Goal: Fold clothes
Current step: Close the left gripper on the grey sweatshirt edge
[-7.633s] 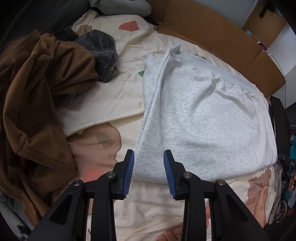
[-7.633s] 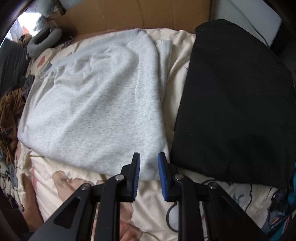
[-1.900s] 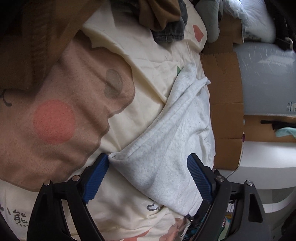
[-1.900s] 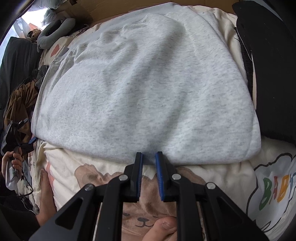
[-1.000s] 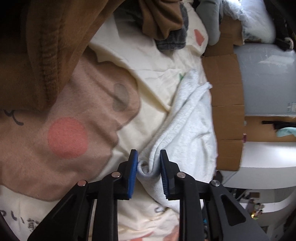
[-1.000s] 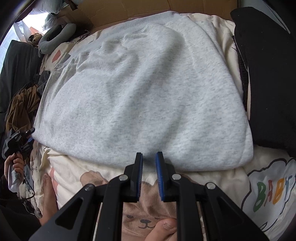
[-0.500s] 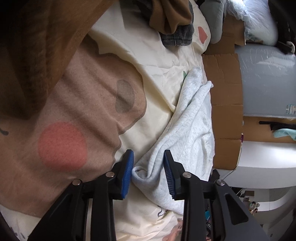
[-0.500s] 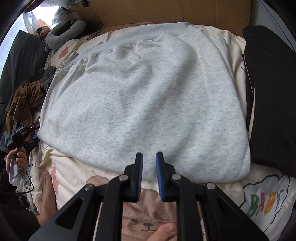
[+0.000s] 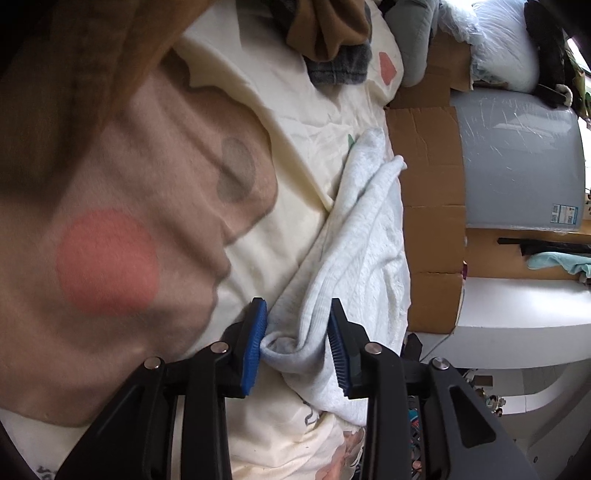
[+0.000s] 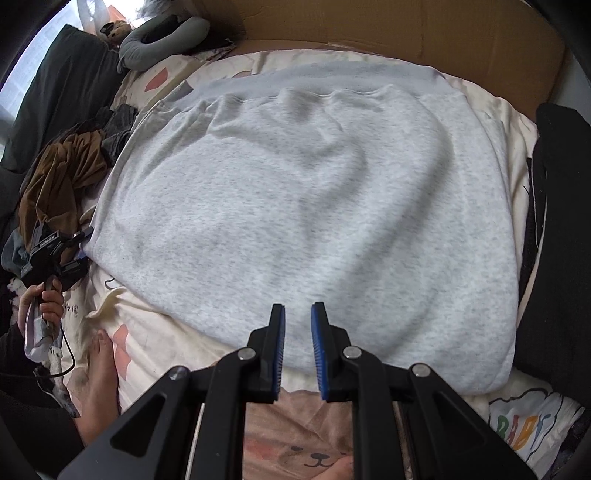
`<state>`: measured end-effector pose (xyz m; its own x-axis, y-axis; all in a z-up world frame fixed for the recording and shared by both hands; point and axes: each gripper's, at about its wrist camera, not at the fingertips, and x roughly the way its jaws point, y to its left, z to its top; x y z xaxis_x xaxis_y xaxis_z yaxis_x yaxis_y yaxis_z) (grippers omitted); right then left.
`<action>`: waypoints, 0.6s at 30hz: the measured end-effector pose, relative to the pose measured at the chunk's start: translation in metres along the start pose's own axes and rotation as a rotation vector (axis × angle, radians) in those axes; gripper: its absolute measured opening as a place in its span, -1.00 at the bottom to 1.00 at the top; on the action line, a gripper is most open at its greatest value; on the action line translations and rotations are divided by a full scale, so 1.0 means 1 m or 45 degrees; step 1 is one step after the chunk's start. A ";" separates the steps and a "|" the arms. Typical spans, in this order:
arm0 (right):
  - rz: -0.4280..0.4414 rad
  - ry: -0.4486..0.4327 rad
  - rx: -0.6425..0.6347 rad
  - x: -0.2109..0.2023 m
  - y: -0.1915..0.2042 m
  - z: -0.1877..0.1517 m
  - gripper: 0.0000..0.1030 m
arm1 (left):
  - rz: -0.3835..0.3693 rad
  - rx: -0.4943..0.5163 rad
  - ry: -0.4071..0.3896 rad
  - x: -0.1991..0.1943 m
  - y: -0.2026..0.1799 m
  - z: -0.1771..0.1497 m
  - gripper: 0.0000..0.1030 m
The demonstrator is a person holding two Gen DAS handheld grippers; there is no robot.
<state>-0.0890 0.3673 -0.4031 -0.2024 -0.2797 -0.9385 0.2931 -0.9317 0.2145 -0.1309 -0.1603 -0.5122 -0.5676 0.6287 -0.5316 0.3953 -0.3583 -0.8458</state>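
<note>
**Inspector A:** Grey fleece, a sweatshirt (image 10: 306, 218), is lying spread across the bed (image 10: 147, 354), its ribbed hem toward the cardboard (image 10: 406, 33) at the far side. The left gripper (image 9: 297, 343) is sitting at the garment's left corner; its jaws have just been opening, and the bunched corner is lying between them, brushing the left pad but no longer pinched.

**Inspector B:** And the right gripper (image 10: 297, 354)?

**Inspector A:** It is hovering over the near edge with its jaws nearly together and nothing between them.

**Inspector B:** What is the risk from here?

**Inspector A:** In my judgement, the released corner is sitting crumpled, not flat. If the left gripper is drawn back while the cloth is snagging on the ridged pad, the corner is likely to be dragged out of line. A lump left there would be spoiling the next fold.

**Inspector B:** Edges and room?

**Inspector A:** The right edge is lying just beside a black garment (image 10: 557, 240); whether they are touching, I cannot tell. A brown garment (image 10: 62, 173) and a dark one are heaped near the left edge, so a sideways fold that way is risking a tangle. The far hem is lying close to the cardboard. The near side is offering the clearest strip of bedsheet, though the person's foot (image 10: 99, 373) is resting there at the left, near the left hand (image 10: 40, 302).
</note>
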 end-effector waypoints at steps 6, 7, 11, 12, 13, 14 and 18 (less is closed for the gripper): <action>0.004 0.040 -0.052 -0.006 0.015 0.011 -0.74 | 0.003 0.116 0.012 0.009 -0.015 -0.004 0.24; 0.002 0.043 -0.057 -0.008 0.017 0.014 -0.74 | -0.008 0.110 0.009 0.009 -0.015 -0.004 0.25; 0.005 0.065 -0.077 -0.013 0.027 0.021 -0.74 | -0.073 0.053 -0.002 0.004 -0.008 -0.005 0.25; 0.003 0.071 -0.089 -0.014 0.031 0.022 -0.74 | -0.092 0.031 -0.003 0.001 -0.005 -0.006 0.25; 0.003 0.074 -0.101 -0.015 0.034 0.023 -0.74 | -0.109 0.014 0.000 -0.001 -0.002 -0.009 0.25; 0.004 0.078 -0.113 -0.016 0.038 0.025 -0.74 | -0.124 0.002 0.005 -0.002 0.000 -0.011 0.25; 0.001 0.102 -0.183 -0.017 0.055 0.029 -0.74 | -0.160 -0.021 -0.015 -0.003 0.004 -0.017 0.25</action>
<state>-0.0961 0.3143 -0.3673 -0.1288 -0.2558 -0.9581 0.4250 -0.8872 0.1797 -0.1157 -0.1519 -0.5136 -0.6217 0.6597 -0.4223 0.3324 -0.2660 -0.9049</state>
